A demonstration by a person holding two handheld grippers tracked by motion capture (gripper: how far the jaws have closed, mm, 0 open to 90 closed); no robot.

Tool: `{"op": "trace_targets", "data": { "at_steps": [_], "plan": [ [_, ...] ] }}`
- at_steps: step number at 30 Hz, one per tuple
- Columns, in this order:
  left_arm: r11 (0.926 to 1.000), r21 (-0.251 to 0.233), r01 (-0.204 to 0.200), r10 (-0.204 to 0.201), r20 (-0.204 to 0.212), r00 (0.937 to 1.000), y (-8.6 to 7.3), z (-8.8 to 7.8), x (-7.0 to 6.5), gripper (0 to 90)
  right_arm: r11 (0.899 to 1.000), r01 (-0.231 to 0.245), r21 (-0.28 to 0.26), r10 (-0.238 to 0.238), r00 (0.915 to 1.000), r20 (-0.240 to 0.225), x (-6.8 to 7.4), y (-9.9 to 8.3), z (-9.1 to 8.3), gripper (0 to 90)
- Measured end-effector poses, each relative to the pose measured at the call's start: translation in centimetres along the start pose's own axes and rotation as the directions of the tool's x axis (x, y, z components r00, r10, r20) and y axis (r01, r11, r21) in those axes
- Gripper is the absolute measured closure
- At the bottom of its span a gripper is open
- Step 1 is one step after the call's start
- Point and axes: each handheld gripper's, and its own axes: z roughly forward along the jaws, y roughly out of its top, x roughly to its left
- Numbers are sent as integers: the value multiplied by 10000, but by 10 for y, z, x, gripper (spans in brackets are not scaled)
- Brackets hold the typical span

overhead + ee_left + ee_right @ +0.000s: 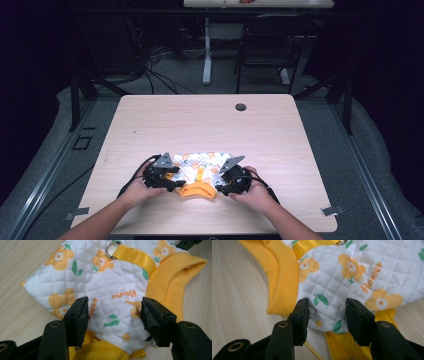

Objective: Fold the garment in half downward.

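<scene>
Garment: I see a small quilted vest [200, 170], white with orange flowers and green leaves, lying flat on the table [210, 125] near its 6 o'clock edge.
Trim: the vest's yellow ribbed collar [197, 190] faces me at 6 o'clock; a yellow strap [135, 255] with a metal ring [111, 249] runs up its back.
Left gripper: my left gripper [162, 180] sits at the vest's 9 o'clock side, jaws spread wide, quilted cloth lying between them but not pinched.
Right gripper: my right gripper [227, 182] sits at the vest's 3 o'clock side, jaws likewise apart, straddling the quilted edge without squeezing it.
Hands: both my hands rest low on the table.
</scene>
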Motion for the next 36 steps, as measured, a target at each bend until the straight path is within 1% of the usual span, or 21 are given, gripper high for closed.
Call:
{"op": "trace_targets", "data": {
  "at_steps": [5, 7, 11, 12, 13, 16, 17, 19, 20, 21, 22, 23, 25, 27, 28, 30, 32, 36],
  "plan": [
    [10000, 69, 25, -24, -96, 10000, 4, 4, 1, 399, 10000, -88, -13, 88, 9999, 123, -4, 0, 0, 539],
    [9999, 48, 92, -91, -138, 9999, 7, 6, 1, 399, 9998, -199, -35, 199, 9996, 212, -7, 0, 0, 540],
    [9996, -69, 277, -278, -226, 9994, 12, 12, 3, 400, 9988, -475, -103, 477, 9985, 266, -16, -1, -1, 543],
    [9995, -41, 319, -319, -236, 9992, 13, 13, 4, 400, 9987, -482, -191, 487, 9985, 251, -18, -1, 0, 545],
    [9991, -124, 417, -420, -267, 9988, 15, 14, 5, 401, 9993, -350, -107, 353, 9989, 303, -21, 0, -1, 546],
    [9979, -236, 603, -611, -348, 9975, 18, 19, 9, 402, 9993, -382, 26, 380, 9982, 465, -28, 4, -1, 549],
    [9973, -252, 697, -705, -318, 9970, 20, 21, 11, 403, 9988, -477, -55, 479, 9978, 469, -31, 4, 0, 549],
    [9971, -227, 723, -731, -387, 9966, 22, 23, 13, 404, 9989, -467, 35, 465, 9975, 538, -36, 6, 0, 549],
    [9968, -262, 759, -769, -425, 9961, 24, 24, 14, 405, 9985, -540, -6, 539, 9971, 529, -38, 7, 1, 549],
    [9968, -195, 774, -783, -462, 9959, 26, 25, 16, 406, 9988, -480, 78, 475, 9973, 557, -41, 8, 1, 549],
    [9959, -246, 866, -878, -509, 9948, 27, 27, 17, 406, 9987, -506, 76, 500, 9968, 627, -44, 9, 2, 549],
    [9961, -203, 855, -865, -525, 9949, 28, 27, 19, 407, 9982, -594, -11, 593, 9958, 702, -46, 10, 2, 549],
    [9947, -284, 987, -1001, -549, 9935, 29, 29, 21, 408, 9977, -675, 34, 671, 9954, 690, -52, 12, 3, 549],
    [9935, -368, 1077, -1098, -606, 9921, 29, 30, 23, 409, 9974, -718, -43, 719, 9949, 706, -56, 13, 5, 549],
    [9936, -371, 1068, -1090, -621, 9921, 29, 31, 24, 409, 9971, -765, -44, 766, 9943, 737, -58, 14, 5, 549],
    [9928, -452, 1112, -1141, -682, 9911, 30, 32, 25, 410, 9966, -824, -15, 823, 9937, 760, -60, 16, 6, 548],
    [9925, -417, 1146, -1172, -667, 9909, 30, 31, 26, 410, 9966, -818, -10, 817, 9935, 794, -63, 17, 6, 548],
    [9921, -439, 1175, -1204, -705, 9902, 31, 32, 27, 410, 9952, -967, -121, 973, 9923, 771, -65, 16, 7, 547]
  ]
}}
